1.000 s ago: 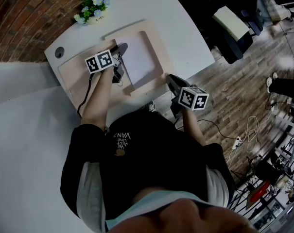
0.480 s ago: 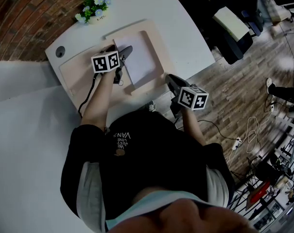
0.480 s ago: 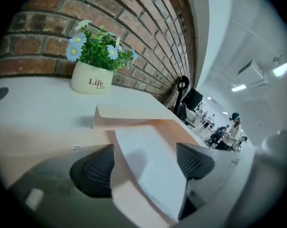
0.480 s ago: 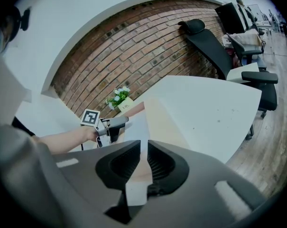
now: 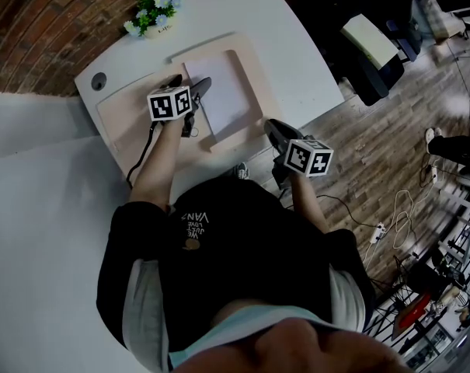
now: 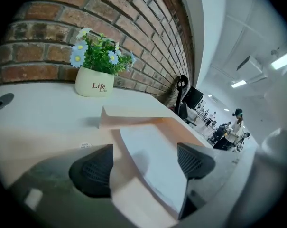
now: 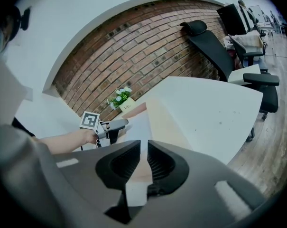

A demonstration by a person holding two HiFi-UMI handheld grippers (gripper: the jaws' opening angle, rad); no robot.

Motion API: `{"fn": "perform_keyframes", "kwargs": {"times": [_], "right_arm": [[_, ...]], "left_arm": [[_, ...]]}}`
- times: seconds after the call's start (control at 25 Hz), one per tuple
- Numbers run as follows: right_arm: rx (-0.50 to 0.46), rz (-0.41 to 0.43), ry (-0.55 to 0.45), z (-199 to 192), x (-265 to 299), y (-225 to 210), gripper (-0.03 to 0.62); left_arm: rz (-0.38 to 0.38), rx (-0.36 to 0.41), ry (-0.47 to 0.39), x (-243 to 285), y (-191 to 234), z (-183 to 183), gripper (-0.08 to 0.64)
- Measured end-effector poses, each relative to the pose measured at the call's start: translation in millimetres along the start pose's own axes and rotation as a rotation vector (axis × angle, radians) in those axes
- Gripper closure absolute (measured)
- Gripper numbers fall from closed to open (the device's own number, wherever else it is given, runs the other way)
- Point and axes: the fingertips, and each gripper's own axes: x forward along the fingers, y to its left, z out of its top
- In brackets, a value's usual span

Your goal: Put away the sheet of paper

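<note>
A white sheet of paper point(image 5: 223, 92) lies flat in the recess of a pale wooden tray point(image 5: 256, 92) on the white desk. My left gripper point(image 5: 189, 84) hovers at the sheet's left edge, its jaws opening wide. The edge of the sheet point(image 6: 152, 160) and the tray's inner rim point(image 6: 129, 194) lie between the pads, which press on nothing. My right gripper point(image 5: 275, 128) hangs off the desk's near edge, jaws shut and empty. In the right gripper view, the shut right gripper point(image 7: 144, 163) points toward the tray and the left gripper point(image 7: 112, 126).
A small pot of flowers point(image 5: 151, 14) stands at the desk's far edge by the brick wall, and appears as the flower pot point(image 6: 94, 84) beyond the tray. A cable hole point(image 5: 99, 82) sits at the far left corner. A black office chair point(image 5: 374, 49) stands to the right.
The left gripper's jaws have spread apart at the sheet's edge, and the gripper has shifted slightly to the right. The right gripper has stayed where it was.
</note>
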Motion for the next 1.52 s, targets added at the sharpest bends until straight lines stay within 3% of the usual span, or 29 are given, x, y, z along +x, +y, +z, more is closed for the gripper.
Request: {"fn": "perform_keyframes", "kwargs": {"times": [0.32,0.68,1.24,1.44,1.52], "right_arm": [[-0.035,0.008,-0.009,4.2,0.7,9.9,0.548],[-0.093,0.006,-0.031,12.1,2.3,21.6,0.569],[-0.164,0.040,-0.067,18.7,0.7,47.0,0.594],[-0.190,0.049,-0.078,19.6,-1.3,57.0,0.594],[-0.202,0.056,-0.082,19.8,-3.1,62.5,0.594]], "left_arm": [[-0.012,0.003,-0.029,-12.6,-1.1,-0.6,0.137],[-0.051,0.088,-0.120,-32.8,-18.6,14.9,0.149],[-0.055,0.228,-0.223,-77.8,-32.0,26.7,0.432],[-0.115,0.238,-0.228,-93.3,-43.1,26.1,0.560],[-0.111,0.249,-0.245,-101.7,-45.8,29.0,0.560]]}}
